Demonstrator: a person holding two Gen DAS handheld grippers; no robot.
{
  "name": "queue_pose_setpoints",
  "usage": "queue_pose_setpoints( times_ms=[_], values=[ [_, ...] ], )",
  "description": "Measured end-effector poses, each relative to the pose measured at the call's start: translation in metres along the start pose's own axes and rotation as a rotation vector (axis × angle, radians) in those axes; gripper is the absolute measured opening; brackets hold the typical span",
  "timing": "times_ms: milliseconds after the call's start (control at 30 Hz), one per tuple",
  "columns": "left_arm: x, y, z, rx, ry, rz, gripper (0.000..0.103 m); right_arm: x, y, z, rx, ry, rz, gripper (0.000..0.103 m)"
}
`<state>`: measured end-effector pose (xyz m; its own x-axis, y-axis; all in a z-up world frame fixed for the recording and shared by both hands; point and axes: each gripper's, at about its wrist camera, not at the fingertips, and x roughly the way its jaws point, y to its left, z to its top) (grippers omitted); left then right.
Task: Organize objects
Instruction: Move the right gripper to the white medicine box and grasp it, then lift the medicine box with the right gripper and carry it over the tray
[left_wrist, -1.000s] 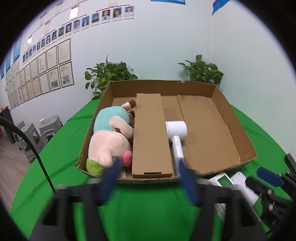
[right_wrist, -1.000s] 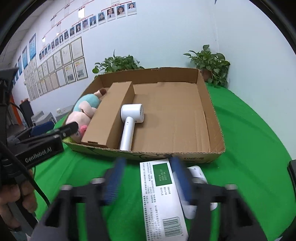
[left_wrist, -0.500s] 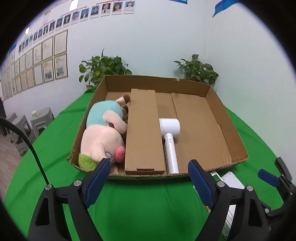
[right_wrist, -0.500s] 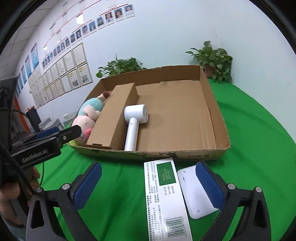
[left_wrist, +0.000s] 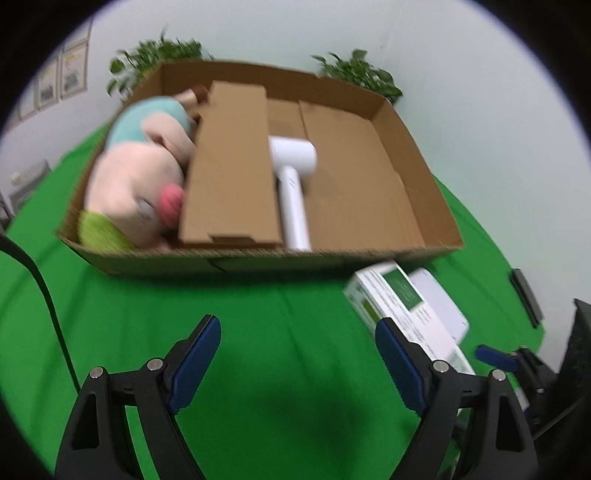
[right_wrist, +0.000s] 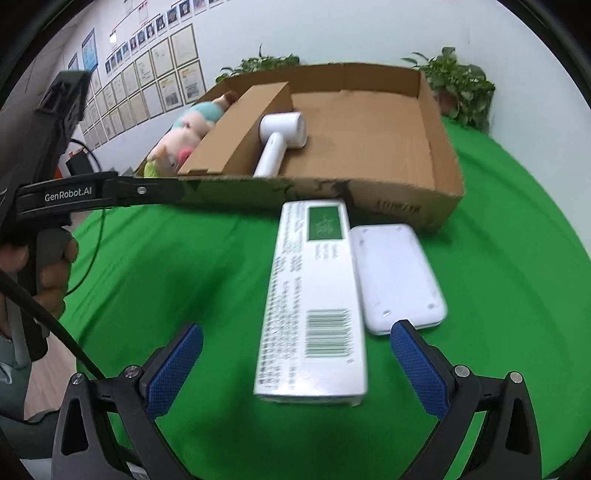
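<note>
1. Seen first from the left wrist camera, the left gripper (left_wrist: 297, 349) hangs over bare green cloth (left_wrist: 258, 332) with its jaws spread wide and nothing between them.
2. Beyond it stands a shallow cardboard tray (left_wrist: 413, 199). A plush toy (left_wrist: 136, 181) lies along the tray's left side, a long brown carton (left_wrist: 232, 166) lies beside it, and a white hair dryer (left_wrist: 291, 177) lies just right of the carton, its handle pointing toward the near wall.
3. Outside the tray, near its front right corner, a white box with a green label (left_wrist: 399, 306) rests on the cloth, with a flat white device (left_wrist: 441, 302) touching its right side. The right finger (left_wrist: 397, 363) overlaps the box's near end in this view; contact cannot be judged. This view is blurred.
4. A blue-tipped part of the right gripper (left_wrist: 493, 354) shows at the lower right edge.
5. Next, from the right wrist camera, the right gripper (right_wrist: 295, 363) is wide open, its blue pads (right_wrist: 415, 363) on either side of the near end of the white box (right_wrist: 314, 295) without touching it.
6. That box lies lengthwise on the cloth (right_wrist: 498, 277), barcode near the camera, green label toward the tray (right_wrist: 439, 155). The white device (right_wrist: 395, 277) lies flat against its right side.
7. Inside the tray the dryer (right_wrist: 280, 140) leans beside the carton (right_wrist: 240, 136), and the plush toy (right_wrist: 184, 133) lies behind it.
8. At left, a hand (right_wrist: 51, 273) holds the left gripper's black body (right_wrist: 96, 194), marked "GenRobot.AI".
9. Potted plants (right_wrist: 454, 85) and framed papers (right_wrist: 155, 74) line the wall.
</note>
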<state>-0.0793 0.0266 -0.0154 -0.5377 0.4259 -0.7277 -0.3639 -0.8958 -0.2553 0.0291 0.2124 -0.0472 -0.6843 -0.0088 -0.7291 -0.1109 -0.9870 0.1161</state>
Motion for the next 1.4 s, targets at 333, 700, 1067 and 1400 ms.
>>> queue_pose_setpoints(
  times_ms=[333, 700, 1067, 1400],
  values=[
    [-0.005, 0.007, -0.003, -0.048, 0.028, -0.060, 0.086, 0.018, 0.039, -0.003, -0.091, 0.023, -0.043, 0.064],
    [0.028, 0.001, -0.016, -0.117, 0.164, -0.347, 0.086, 0.024, 0.054, -0.001, -0.104, 0.043, 0.019, 0.103],
    [0.053, -0.020, -0.027, -0.153, 0.248, -0.464, 0.084, 0.028, 0.053, -0.012, -0.051, 0.073, 0.009, 0.068],
    [0.059, -0.025, -0.036, -0.150, 0.290, -0.415, 0.066, 0.021, 0.021, -0.016, 0.207, 0.087, 0.203, 0.066]
  ],
)
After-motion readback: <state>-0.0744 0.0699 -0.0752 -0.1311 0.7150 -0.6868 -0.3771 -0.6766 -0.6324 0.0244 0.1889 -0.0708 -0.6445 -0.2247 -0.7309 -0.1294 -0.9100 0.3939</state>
